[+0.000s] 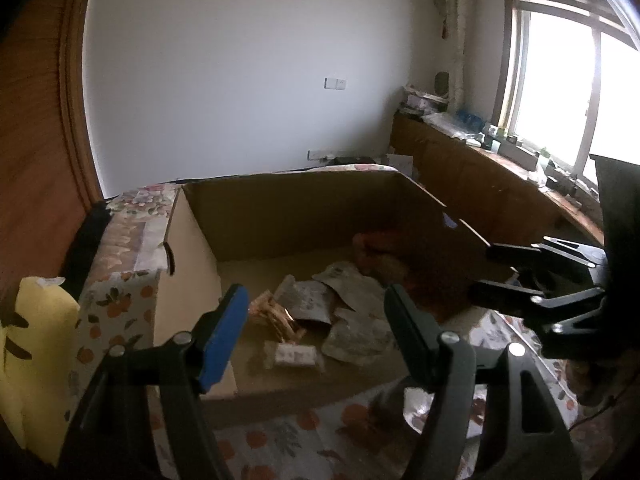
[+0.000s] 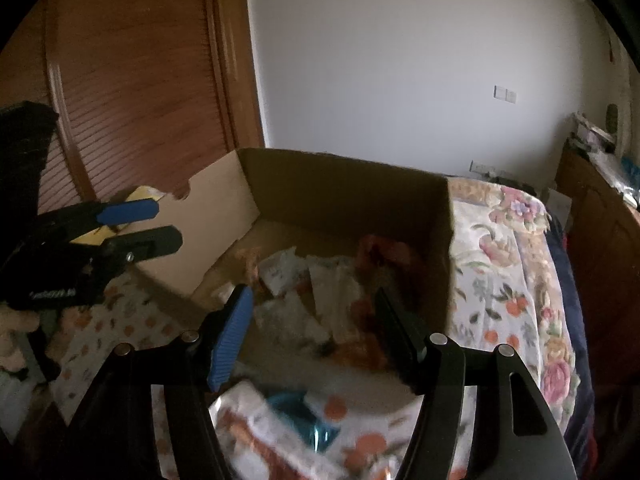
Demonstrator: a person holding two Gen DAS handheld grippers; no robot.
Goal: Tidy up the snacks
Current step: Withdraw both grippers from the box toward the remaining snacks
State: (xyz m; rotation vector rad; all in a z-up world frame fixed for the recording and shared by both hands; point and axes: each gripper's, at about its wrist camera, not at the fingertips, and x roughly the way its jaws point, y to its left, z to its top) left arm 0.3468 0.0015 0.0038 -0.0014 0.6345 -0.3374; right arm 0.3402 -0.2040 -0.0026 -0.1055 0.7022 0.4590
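An open cardboard box stands on a bed with a fruit-print cover. Inside lie several snack packets: pale pouches, a small white packet, a gold-wrapped one and a red bag at the far right. My left gripper is open and empty, held over the box's near edge. My right gripper is open and empty, above the near side of the box. The packets show blurred below it. Each gripper shows in the other's view: the right one, the left one.
A yellow cushion sits at the left of the box. A snack packet with a blue mark lies on the bed cover in front of the box. A wooden wardrobe stands behind, and a cluttered wooden sideboard runs under the window.
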